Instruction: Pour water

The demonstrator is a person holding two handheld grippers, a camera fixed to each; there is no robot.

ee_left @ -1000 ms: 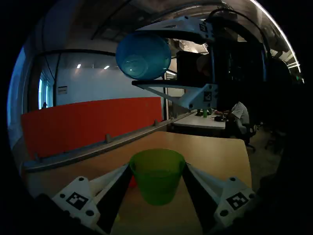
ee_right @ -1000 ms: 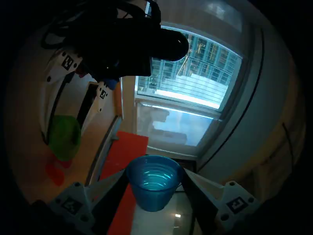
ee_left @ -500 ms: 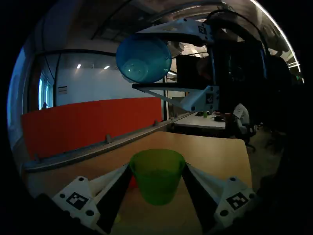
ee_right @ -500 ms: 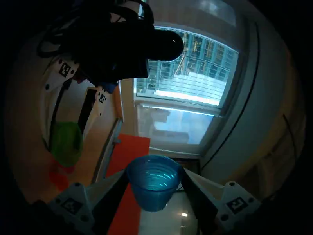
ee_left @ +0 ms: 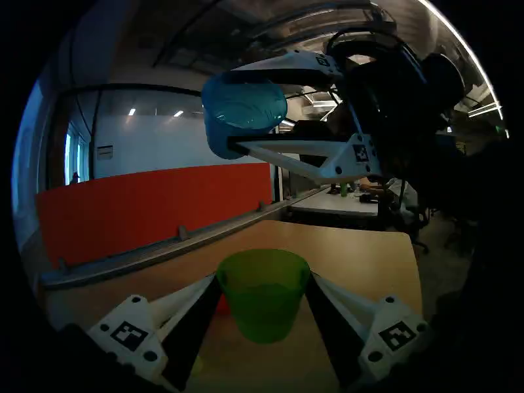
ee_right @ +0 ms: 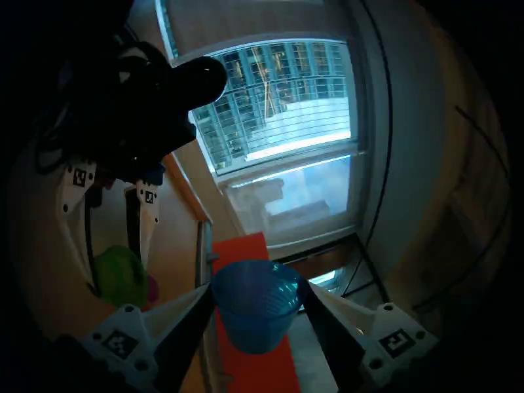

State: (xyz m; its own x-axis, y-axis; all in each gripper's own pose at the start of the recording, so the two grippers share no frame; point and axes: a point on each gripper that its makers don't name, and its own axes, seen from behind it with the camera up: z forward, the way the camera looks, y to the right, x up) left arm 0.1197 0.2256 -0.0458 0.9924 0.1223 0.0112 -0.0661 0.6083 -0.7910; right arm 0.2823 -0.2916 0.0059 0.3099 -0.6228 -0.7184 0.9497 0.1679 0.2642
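While left gripper (ee_left: 262,291) jaws clamp the green translucent plastic cup (ee_left: 263,311) at lower centre, tan worktop (ee_left: 357,252) behind, right gripper (ee_right: 257,295) jaws clamp the blue translucent plastic cup (ee_right: 254,318), seen tipped at upper centre of left gripper view. Cups probably light, thin, squashable, slick; hold mid-wall, gently.

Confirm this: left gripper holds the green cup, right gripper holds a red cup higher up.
Wrong colour: the right gripper holds a blue cup, not red, as the left gripper view shows. The left gripper does hold the green cup, lower down.
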